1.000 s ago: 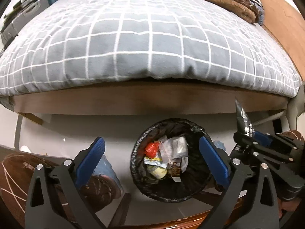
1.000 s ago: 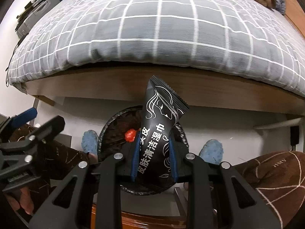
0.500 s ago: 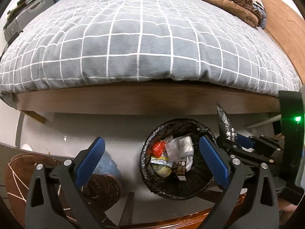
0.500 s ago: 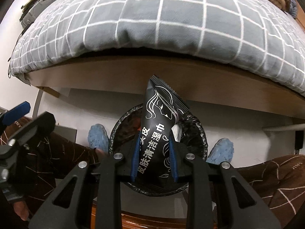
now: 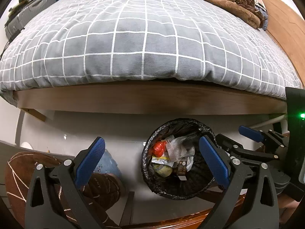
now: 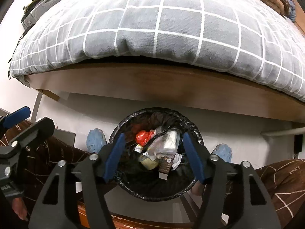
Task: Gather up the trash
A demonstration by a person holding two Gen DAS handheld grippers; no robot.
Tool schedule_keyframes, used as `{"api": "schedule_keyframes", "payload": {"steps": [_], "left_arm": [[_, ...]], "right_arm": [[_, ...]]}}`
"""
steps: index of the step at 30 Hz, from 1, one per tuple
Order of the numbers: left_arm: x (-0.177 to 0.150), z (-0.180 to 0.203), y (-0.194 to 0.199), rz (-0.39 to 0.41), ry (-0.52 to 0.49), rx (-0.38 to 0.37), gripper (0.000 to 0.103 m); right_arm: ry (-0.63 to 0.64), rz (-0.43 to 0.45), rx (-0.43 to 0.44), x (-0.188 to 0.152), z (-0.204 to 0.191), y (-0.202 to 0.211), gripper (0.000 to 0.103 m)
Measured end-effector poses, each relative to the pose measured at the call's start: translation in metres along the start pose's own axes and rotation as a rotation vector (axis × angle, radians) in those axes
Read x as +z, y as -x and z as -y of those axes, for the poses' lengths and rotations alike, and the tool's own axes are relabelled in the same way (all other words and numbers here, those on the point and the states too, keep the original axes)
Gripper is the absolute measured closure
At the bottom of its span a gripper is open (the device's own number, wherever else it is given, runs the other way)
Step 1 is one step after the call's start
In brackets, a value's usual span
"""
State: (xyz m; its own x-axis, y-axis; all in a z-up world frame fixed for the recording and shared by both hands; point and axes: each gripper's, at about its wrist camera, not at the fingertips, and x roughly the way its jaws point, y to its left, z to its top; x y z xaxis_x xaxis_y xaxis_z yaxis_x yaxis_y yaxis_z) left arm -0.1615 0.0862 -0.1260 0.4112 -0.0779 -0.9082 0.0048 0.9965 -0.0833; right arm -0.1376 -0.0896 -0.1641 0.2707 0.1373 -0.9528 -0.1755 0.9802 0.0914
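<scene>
A round trash bin lined with a black bag stands on the floor by the bed; it also shows in the left wrist view. It holds a red wrapper, clear plastic and other scraps. My right gripper is open and empty directly above the bin; it shows at the right of the left wrist view. The black wet-wipe packet is out of sight. My left gripper is open and empty, to the left of the bin and above it.
A bed with a grey checked cover and wooden frame fills the upper view. A brown blanket lies at its far right. The person's knees and blue slippers flank the bin. A wooden edge runs below.
My right gripper opened over the bin and the black packet left its fingers. The left gripper shifted left, so the bin now sits further right in its view.
</scene>
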Motion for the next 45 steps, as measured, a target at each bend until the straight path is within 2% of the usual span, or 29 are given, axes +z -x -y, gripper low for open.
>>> {"api": "schedule_keyframes", "payload": {"steps": [6, 11, 18, 28, 36, 45], "left_arm": [[0.002, 0.0, 0.008, 0.022, 0.005, -0.003, 0.006], [0.011, 0.006, 0.027, 0.067, 0.008, -0.014, 0.006], [0.027, 0.022, 0.069, 0.163, 0.0, -0.034, 0.006], [0.032, 0.045, 0.126, 0.267, -0.023, -0.056, 0.006], [0.015, 0.057, 0.154, 0.3, -0.05, -0.068, 0.006], [0.008, 0.057, 0.162, 0.309, -0.05, -0.068, 0.006]], "right_arm": [[-0.019, 0.044, -0.022, 0.002, 0.013, 0.017, 0.024], [-0.061, 0.128, -0.043, 0.008, 0.037, 0.051, 0.008], [-0.1, 0.265, -0.088, 0.016, 0.058, 0.116, 0.008], [-0.09, 0.411, -0.131, 0.005, 0.056, 0.198, 0.008], [-0.099, 0.458, -0.158, -0.015, 0.057, 0.232, 0.008], [-0.097, 0.464, -0.154, -0.023, 0.052, 0.239, 0.008]]}}
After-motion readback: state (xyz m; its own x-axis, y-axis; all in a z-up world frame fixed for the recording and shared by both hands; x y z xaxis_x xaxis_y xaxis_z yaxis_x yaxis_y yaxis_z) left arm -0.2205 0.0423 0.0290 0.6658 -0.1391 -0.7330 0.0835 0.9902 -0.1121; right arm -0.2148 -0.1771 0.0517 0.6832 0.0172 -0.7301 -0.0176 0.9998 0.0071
